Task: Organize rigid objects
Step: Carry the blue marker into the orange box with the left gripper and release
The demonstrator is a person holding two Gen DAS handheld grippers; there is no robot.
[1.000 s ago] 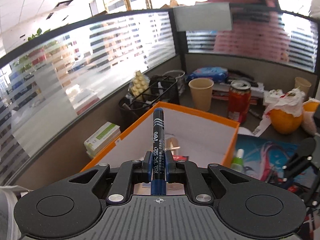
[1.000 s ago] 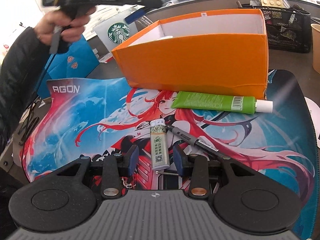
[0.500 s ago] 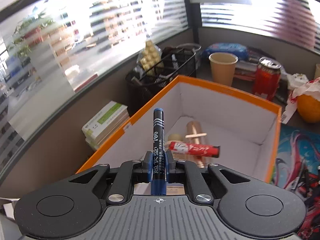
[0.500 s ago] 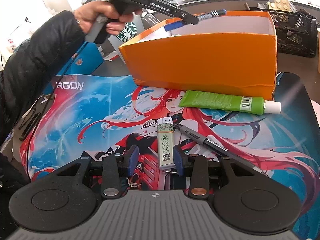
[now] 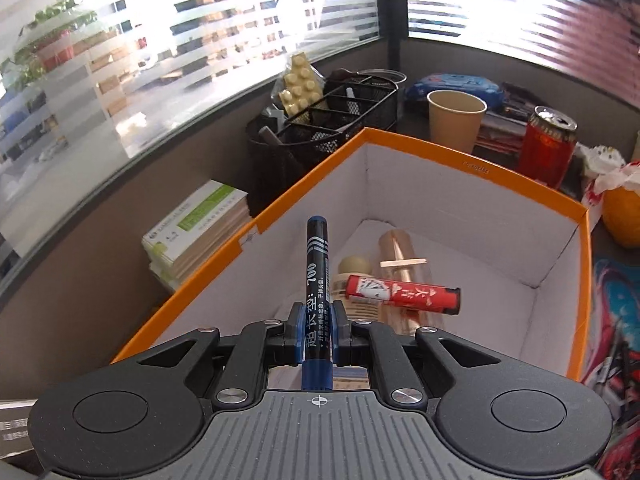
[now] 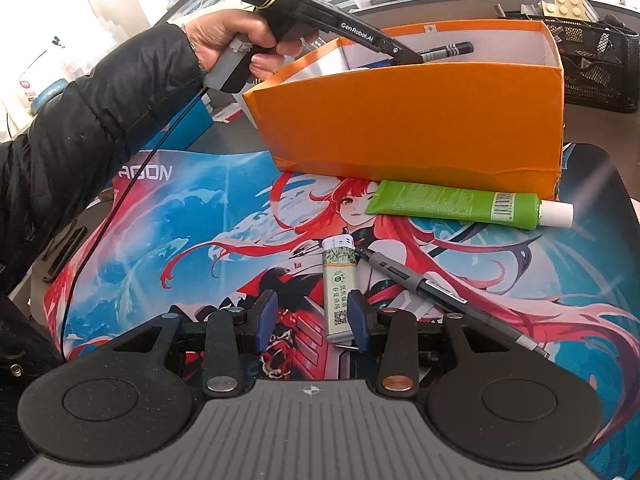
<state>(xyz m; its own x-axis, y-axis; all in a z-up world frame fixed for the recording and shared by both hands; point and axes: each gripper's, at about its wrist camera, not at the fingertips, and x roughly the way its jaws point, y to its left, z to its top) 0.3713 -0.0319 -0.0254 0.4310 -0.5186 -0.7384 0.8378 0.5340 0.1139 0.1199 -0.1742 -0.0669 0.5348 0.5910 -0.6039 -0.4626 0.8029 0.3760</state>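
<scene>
My left gripper (image 5: pixel 317 320) is shut on a blue marker (image 5: pixel 317 276) and holds it over the open orange box (image 5: pixel 472 162); the marker also shows in the right wrist view (image 6: pixel 448 50). Inside the box lie a red tube (image 5: pixel 402 294), a copper-coloured bottle (image 5: pixel 394 254) and a beige bottle. My right gripper (image 6: pixel 311 322) is open just above the printed mat (image 6: pixel 192 240), its fingers on either side of a white-green lighter (image 6: pixel 339 288). A black pen (image 6: pixel 432 284) and a green tube (image 6: pixel 460 204) lie on the mat beside the box (image 6: pixel 420 120).
A black mesh organiser (image 5: pixel 332 120), a paper cup (image 5: pixel 456 118), a red can (image 5: pixel 550 144) and an orange object (image 5: pixel 624 216) stand behind the box. Stacked booklets (image 5: pixel 200 228) lie to its left. A glass partition runs behind.
My left gripper has carried the marker forward and down over the box opening. My right gripper has drawn back a little, the lighter still between its open fingers.
</scene>
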